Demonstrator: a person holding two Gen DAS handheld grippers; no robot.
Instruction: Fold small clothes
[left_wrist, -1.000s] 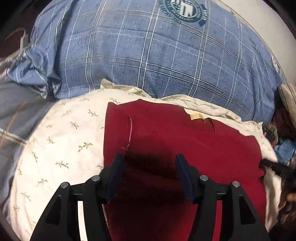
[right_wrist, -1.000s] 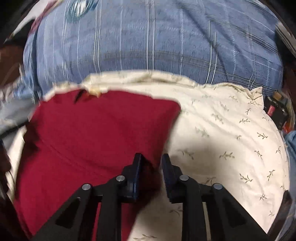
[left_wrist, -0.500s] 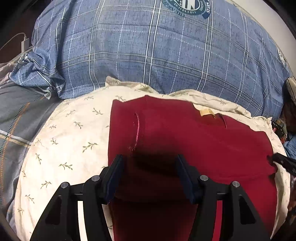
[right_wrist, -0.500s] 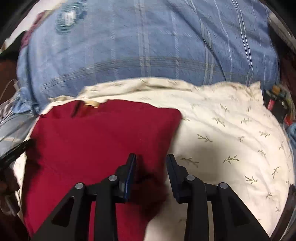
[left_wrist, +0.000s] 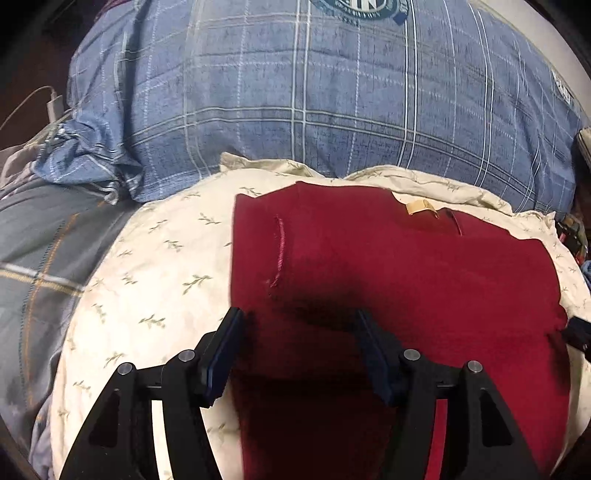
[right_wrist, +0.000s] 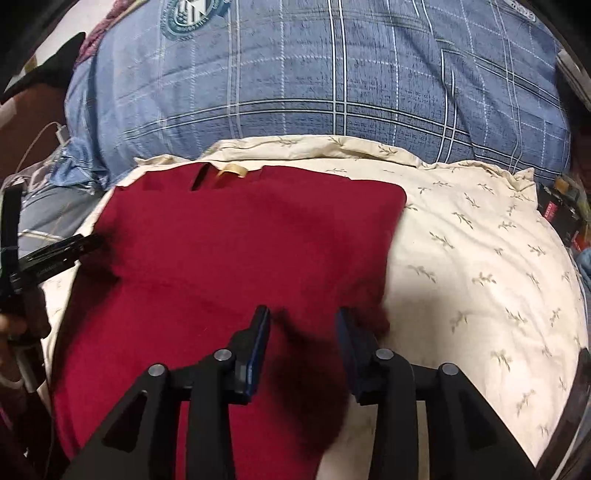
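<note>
A dark red garment lies flat on a cream leaf-print pillow, a tan label at its far neck edge. My left gripper hovers over the garment's near left part. Its jaws are opening, with cloth lying under the gap and neither pad pressing on it. The right wrist view shows the same garment, with my right gripper over its near right edge. Those jaws are opening too, and dark red cloth lies loose between them. The left gripper's fingers enter from the left edge.
A big blue plaid pillow rises behind the cream one. Grey bedding and a white charger with its cable lie at the left. Dark packets sit at the far right, past bare cream pillow.
My right gripper, nearly shut at the garment's right edge a second ago, now stands wider and sits further over the cloth. The left gripper has hardly moved.
</note>
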